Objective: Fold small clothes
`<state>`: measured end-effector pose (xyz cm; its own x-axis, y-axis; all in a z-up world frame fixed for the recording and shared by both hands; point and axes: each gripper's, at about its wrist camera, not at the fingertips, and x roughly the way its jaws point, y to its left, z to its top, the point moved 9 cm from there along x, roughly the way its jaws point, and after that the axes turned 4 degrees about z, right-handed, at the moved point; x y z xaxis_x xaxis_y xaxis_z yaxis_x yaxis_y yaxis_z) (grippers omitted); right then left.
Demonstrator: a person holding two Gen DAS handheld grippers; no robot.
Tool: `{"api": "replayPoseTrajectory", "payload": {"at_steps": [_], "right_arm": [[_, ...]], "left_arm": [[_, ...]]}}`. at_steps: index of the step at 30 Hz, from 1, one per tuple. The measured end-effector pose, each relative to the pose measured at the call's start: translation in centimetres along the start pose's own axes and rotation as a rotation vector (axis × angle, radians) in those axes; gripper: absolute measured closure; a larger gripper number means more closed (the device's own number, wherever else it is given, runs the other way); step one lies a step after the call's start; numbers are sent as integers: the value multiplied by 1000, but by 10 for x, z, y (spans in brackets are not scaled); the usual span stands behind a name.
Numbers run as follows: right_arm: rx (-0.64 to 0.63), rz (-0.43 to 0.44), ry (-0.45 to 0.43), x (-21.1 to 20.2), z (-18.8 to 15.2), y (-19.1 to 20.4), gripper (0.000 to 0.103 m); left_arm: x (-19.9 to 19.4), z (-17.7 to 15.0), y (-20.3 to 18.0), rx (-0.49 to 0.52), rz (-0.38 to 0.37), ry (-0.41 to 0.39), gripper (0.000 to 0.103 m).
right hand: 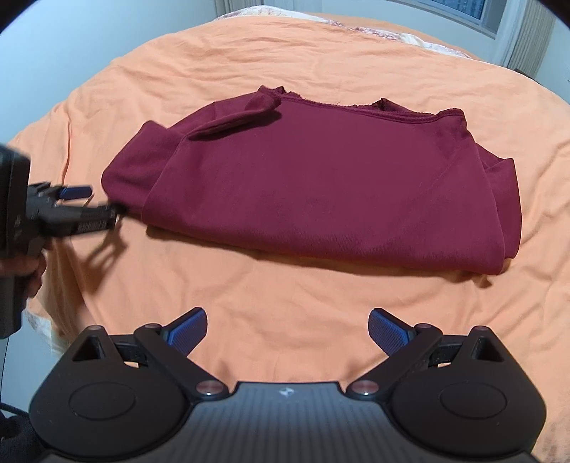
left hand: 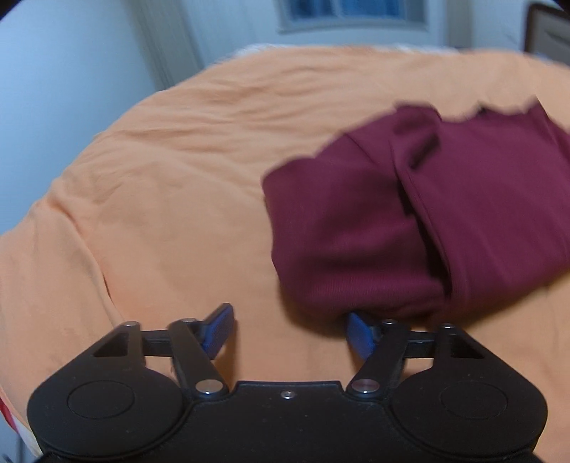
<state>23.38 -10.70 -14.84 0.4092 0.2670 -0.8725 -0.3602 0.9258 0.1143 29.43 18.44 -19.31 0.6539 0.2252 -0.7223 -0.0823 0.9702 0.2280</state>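
Observation:
A maroon sweatshirt (right hand: pixel 320 185) lies folded on the orange bedsheet (right hand: pixel 285 302), with a sleeve folded over near its collar. My left gripper (left hand: pixel 288 331) is open at the garment's left end. The edge of the maroon sweatshirt (left hand: pixel 374 231) drapes over the tip of its right finger, and the other blue pad is over bare sheet. From the right wrist view the left gripper (right hand: pixel 96 203) touches the fold's left corner. My right gripper (right hand: pixel 288 331) is open and empty above the sheet, short of the garment's near edge.
The orange bedsheet (left hand: pixel 160 178) covers the whole bed and is wrinkled. A hand (right hand: pixel 21 270) holds the left gripper at the bed's left side. White walls, a window (left hand: pixel 356 14) and a curtain stand beyond the far edge.

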Motion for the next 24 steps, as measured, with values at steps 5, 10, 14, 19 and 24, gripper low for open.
{"api": "replayPoseTrajectory", "payload": {"at_steps": [5, 10, 14, 19, 24], "right_arm": [[-12, 4, 6, -1, -3, 4, 3], [0, 10, 2, 0, -3, 5, 3], [-15, 18, -1, 0, -3, 9, 3], [4, 18, -1, 0, -6, 9, 3], [34, 18, -3, 1, -8, 4, 3]], "left_arm": [[-30, 25, -4, -20, -13, -146, 45], [-38, 35, -10, -10, -43, -171, 59], [-36, 30, -13, -23, -79, -127, 89], [-47, 21, -8, -43, -69, -82, 94], [-31, 1, -5, -55, -61, 32, 94]]}}
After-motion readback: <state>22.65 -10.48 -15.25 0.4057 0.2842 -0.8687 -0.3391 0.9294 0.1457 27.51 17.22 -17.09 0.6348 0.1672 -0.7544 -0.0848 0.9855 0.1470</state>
